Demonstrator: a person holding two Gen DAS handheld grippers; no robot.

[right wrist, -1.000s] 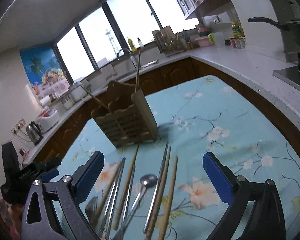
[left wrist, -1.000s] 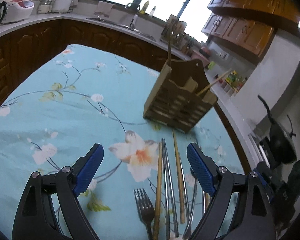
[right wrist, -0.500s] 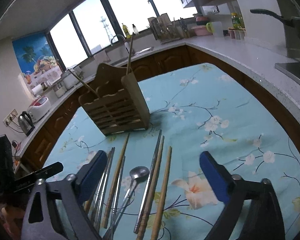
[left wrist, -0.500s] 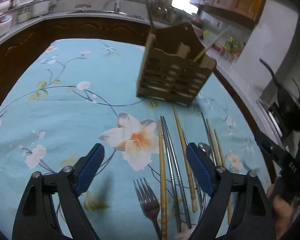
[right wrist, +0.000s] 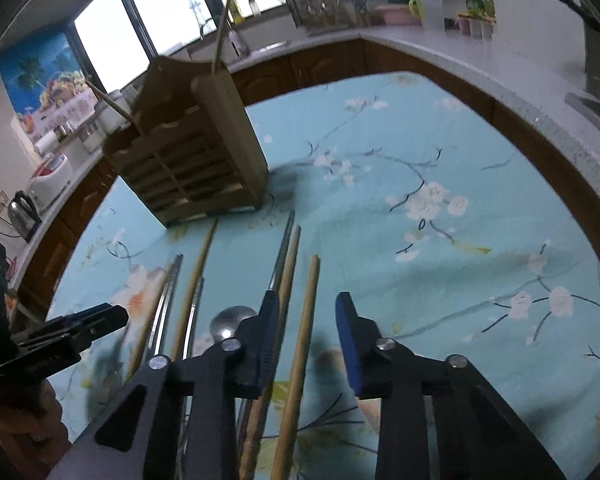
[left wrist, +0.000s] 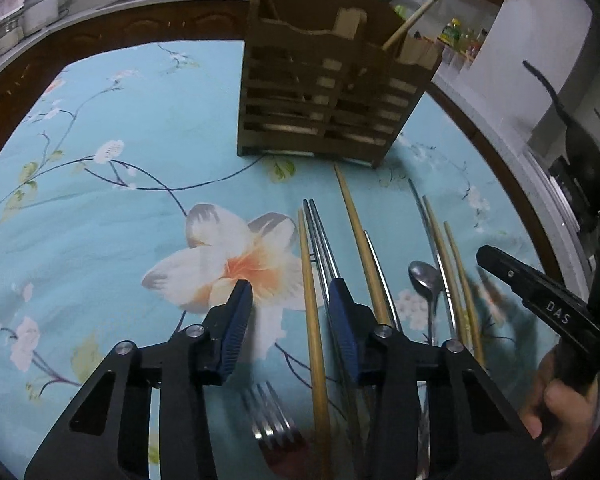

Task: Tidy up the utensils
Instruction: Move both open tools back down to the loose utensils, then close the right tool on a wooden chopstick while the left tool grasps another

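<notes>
A wooden slatted utensil holder [left wrist: 332, 80] stands on the floral tablecloth with a chopstick or two in it; it also shows in the right wrist view [right wrist: 192, 152]. Wooden chopsticks [left wrist: 314, 320], metal chopsticks [left wrist: 320, 236], a spoon [left wrist: 424, 276] and a fork [left wrist: 274, 432] lie in a row in front of it. My left gripper [left wrist: 290, 312] is open low over the leftmost wooden chopstick, which lies between its fingers. My right gripper [right wrist: 308, 320] is open over the rightmost wooden chopstick [right wrist: 304, 328].
The table's dark wooden edge [right wrist: 540, 152] curves around the cloth. Kitchen counters, a sink, a kettle [right wrist: 22, 212] and a pan [left wrist: 580, 148] stand beyond. The right gripper's body shows at the left view's right side [left wrist: 540, 300].
Both grippers have dropped and moved forward toward the row of utensils. Both jaws have narrowed around a wooden chopstick each. The holder looms closer.
</notes>
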